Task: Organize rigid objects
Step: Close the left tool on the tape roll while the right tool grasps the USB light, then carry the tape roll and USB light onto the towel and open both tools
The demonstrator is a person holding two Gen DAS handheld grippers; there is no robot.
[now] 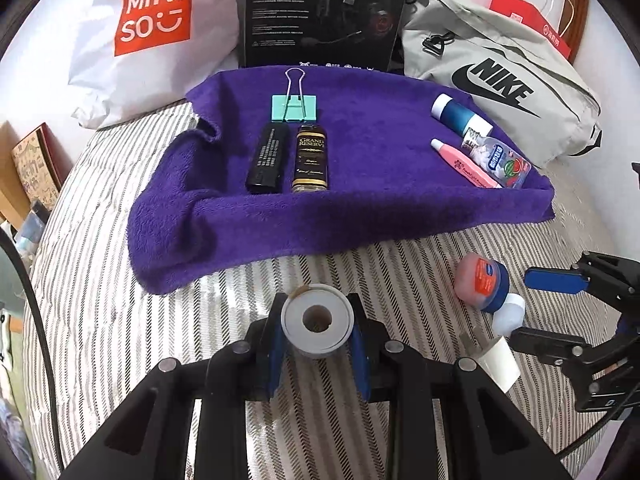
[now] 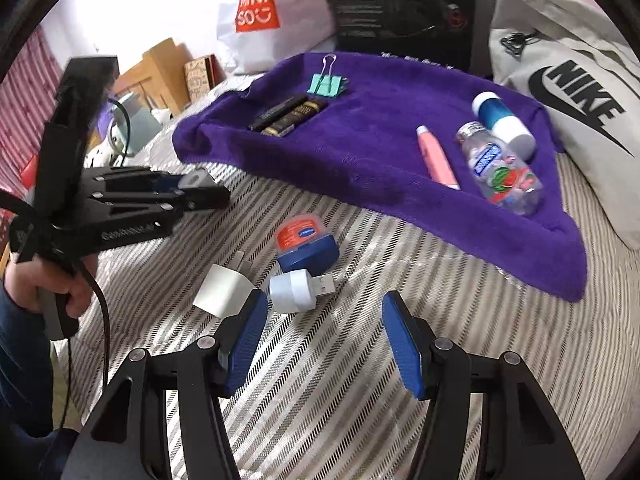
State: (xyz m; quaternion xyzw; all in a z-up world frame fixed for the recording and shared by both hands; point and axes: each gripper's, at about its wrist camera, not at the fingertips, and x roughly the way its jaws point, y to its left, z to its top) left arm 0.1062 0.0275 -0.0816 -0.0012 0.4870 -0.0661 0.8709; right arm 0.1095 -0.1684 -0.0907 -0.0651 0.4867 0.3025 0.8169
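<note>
My left gripper (image 1: 317, 344) is shut on a grey tape roll (image 1: 317, 322), held over the striped bedding in front of the purple towel (image 1: 360, 208). On the towel lie a mint binder clip (image 1: 294, 107), a black tube (image 1: 268, 159), a Grand Reserve bottle (image 1: 310, 159), a blue-and-white bottle (image 1: 460, 114), a pink tube (image 1: 466, 164) and a clear candy bottle (image 1: 498, 160). My right gripper (image 2: 324, 344) is open and empty, close to a white USB light (image 2: 296, 288), a white charger (image 2: 224, 290) and a blue Vaseline tin (image 2: 306, 246).
A Miniso bag (image 1: 156, 12), a black headset box (image 1: 320, 12), a grey Nike bag (image 1: 500, 80) and a red paper bag (image 1: 532, 20) stand behind the towel. Boxes (image 2: 168, 68) sit at the bed's left edge.
</note>
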